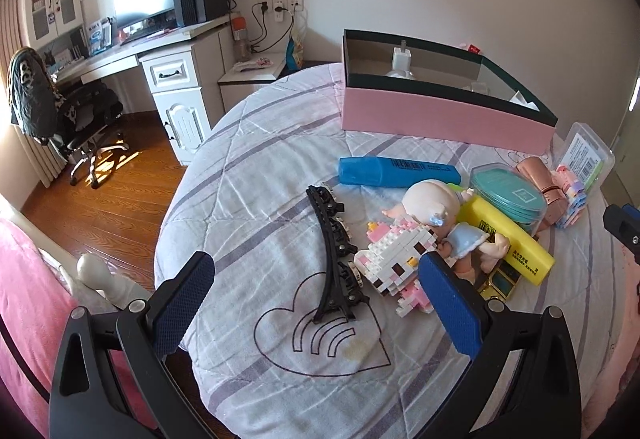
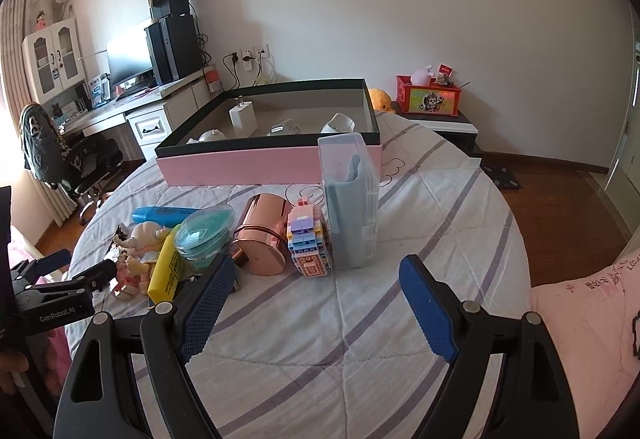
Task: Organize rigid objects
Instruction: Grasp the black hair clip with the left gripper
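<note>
Both claws stand wide apart and empty above the striped quilted bed [image 2: 400, 319], the left claw [image 1: 316, 279] over a long black plastic hair clip [image 1: 334, 255] and the right claw [image 2: 316, 279] just short of a toy pile before the pink cardboard box [image 2: 240, 163] with dark rim.

Left gripper [image 1: 316, 275], right gripper [image 2: 316, 283]: black plastic frames, silver pivot screws, blue textured pads [image 2: 208, 307]; white "GenRobot.AI" lettering.
</note>
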`<action>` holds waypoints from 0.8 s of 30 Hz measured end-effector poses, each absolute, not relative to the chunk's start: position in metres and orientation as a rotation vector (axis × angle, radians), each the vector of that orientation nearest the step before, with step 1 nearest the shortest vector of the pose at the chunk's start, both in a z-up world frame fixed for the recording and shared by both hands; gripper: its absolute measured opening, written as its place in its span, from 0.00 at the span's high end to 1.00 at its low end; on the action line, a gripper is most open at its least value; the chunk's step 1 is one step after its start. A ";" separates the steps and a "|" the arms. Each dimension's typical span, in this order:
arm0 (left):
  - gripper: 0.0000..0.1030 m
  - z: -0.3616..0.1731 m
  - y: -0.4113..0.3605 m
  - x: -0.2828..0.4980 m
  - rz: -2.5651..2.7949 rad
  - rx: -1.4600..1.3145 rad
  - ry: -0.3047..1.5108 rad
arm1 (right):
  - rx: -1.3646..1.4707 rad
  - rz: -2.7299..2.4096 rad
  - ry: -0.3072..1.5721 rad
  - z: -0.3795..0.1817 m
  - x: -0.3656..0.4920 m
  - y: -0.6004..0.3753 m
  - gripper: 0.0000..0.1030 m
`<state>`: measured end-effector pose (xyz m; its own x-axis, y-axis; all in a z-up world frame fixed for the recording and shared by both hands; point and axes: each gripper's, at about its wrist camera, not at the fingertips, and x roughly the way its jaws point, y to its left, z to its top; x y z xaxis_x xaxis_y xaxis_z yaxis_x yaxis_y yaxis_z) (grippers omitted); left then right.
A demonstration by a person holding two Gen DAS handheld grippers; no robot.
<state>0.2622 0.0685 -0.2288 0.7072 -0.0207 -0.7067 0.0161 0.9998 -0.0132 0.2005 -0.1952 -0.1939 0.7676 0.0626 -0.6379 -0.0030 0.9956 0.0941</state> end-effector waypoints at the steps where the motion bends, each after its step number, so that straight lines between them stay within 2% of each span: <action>1: 0.00 -0.228 0.070 0.260 -0.023 0.004 0.783 | 0.086 0.042 0.697 -0.194 0.201 -0.194 0.17; 18: 0.01 -0.245 0.085 0.269 -0.001 0.070 0.844 | 0.061 0.052 0.730 -0.202 0.209 -0.184 0.17; 20: 0.05 -0.247 0.084 0.276 0.003 0.098 0.833 | 0.061 0.053 0.738 -0.204 0.210 -0.183 0.17; 21: 0.15 -0.249 0.083 0.280 0.000 0.109 0.843 | 0.060 0.053 0.740 -0.204 0.211 -0.183 0.17; 22: 0.22 -0.249 0.085 0.283 -0.004 0.109 0.847 | 0.056 0.051 0.741 -0.204 0.211 -0.183 0.17; 24: 0.26 -0.249 0.088 0.289 -0.013 0.089 0.843 | 0.054 0.045 0.739 -0.203 0.211 -0.184 0.17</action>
